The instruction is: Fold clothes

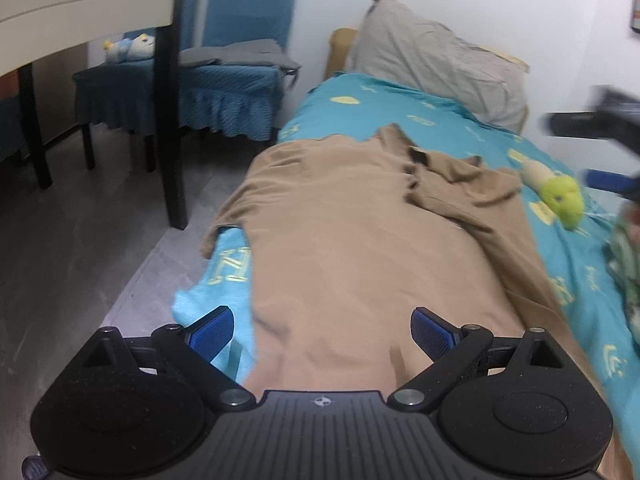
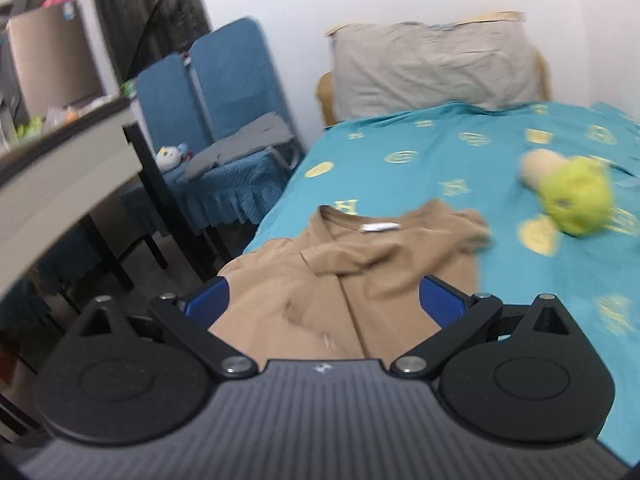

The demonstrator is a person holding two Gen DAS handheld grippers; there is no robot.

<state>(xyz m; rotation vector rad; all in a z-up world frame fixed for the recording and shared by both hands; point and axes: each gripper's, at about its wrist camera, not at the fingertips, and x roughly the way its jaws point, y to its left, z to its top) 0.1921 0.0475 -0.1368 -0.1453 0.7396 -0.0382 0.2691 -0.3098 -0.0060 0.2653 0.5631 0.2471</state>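
A tan T-shirt (image 1: 360, 248) lies spread along the teal bed sheet (image 1: 440, 108), its left edge hanging over the side of the bed. One sleeve is folded in and rumpled near the collar. My left gripper (image 1: 322, 334) hovers over the shirt's near part, open, with nothing between its blue pads (image 1: 212, 336). In the right wrist view the collar end of the T-shirt (image 2: 360, 264) shows a white label. My right gripper (image 2: 324, 300) stands wide open above it, holding nothing. It also appears blurred at the right edge of the left wrist view as the right gripper (image 1: 576, 152).
A green plush toy (image 2: 576, 200) lies on the sheet right of the shirt. A grey pillow (image 2: 432, 68) stands at the head of the bed. Blue-covered chairs (image 1: 224, 80) and a table (image 1: 80, 12) stand left of the bed. Patterned cloth (image 1: 624, 264) lies at the right.
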